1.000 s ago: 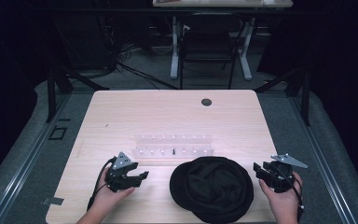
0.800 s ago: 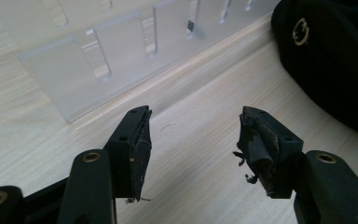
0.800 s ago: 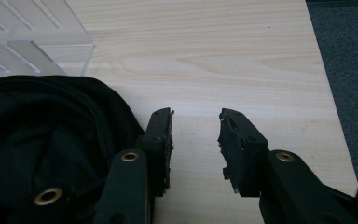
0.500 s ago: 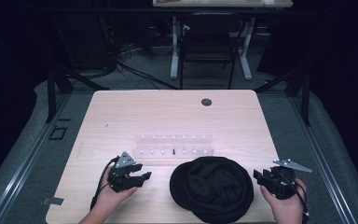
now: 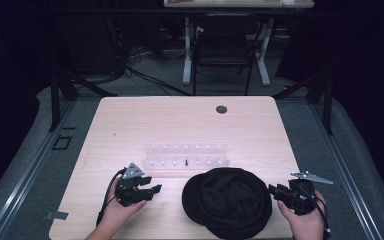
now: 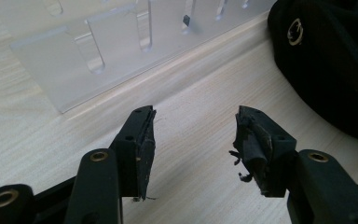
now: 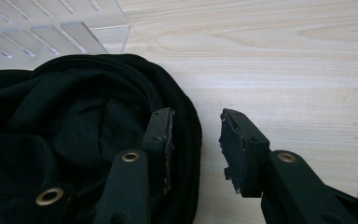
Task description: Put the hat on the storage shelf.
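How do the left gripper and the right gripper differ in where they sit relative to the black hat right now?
The left gripper sits apart from the black hat, with bare table between its jaws; the right gripper is at the hat's edge, one jaw over the hat's rim. The left gripper lies nearer the clear rack than the right gripper. Both have open jaws, hold nothing and point toward the hat.

Left gripper (image 6: 193, 140) gapes over bare table (image 6: 205, 88), between clear rack (image 6: 121, 42) and black cap (image 6: 331, 60).
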A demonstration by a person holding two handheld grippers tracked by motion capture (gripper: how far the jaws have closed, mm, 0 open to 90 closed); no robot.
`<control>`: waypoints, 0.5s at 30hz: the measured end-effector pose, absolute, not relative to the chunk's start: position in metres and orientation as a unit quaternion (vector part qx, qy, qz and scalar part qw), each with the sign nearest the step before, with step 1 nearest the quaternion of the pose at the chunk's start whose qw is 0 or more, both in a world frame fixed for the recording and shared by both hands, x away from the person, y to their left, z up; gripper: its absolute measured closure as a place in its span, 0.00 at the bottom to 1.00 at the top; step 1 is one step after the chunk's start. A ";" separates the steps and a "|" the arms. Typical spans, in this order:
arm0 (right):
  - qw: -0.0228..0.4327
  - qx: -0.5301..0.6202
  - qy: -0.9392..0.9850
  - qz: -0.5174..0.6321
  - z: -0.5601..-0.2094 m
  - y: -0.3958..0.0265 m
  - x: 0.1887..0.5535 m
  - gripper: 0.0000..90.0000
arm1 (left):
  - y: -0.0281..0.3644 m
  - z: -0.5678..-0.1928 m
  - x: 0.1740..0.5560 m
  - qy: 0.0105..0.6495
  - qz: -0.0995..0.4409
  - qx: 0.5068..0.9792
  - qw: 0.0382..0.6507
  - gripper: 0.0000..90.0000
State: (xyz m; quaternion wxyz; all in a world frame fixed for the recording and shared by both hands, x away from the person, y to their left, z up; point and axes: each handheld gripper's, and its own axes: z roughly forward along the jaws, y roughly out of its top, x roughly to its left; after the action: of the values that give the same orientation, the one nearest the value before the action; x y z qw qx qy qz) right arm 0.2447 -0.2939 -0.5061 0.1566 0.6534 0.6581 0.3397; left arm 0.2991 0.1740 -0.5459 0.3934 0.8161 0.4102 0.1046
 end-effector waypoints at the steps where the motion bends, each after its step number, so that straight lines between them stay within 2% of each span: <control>1: 0.157 0.653 0.658 0.340 -0.506 -0.294 0.245 0.70 | 0.174 -0.546 0.299 0.410 0.105 0.816 0.393 0.52; 8: 0.100 0.668 0.663 0.323 -0.499 -0.303 0.256 0.74 | 0.173 -0.546 0.296 0.415 0.124 0.810 0.396 0.52; 12: 0.066 0.662 0.688 0.288 -0.500 -0.307 0.261 0.73 | 0.174 -0.545 0.296 0.410 0.107 0.815 0.395 0.52; 15: 0.060 0.660 0.699 0.271 -0.501 -0.306 0.265 0.73 | 0.173 -0.546 0.296 0.410 0.106 0.815 0.394 0.52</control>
State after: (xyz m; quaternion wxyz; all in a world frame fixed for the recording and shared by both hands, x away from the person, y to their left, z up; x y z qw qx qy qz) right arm 0.2647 -0.3057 -0.5012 0.0598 0.6595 0.6986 0.2709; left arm 0.2957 0.1732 -0.5461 0.3945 0.8155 0.4101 0.1058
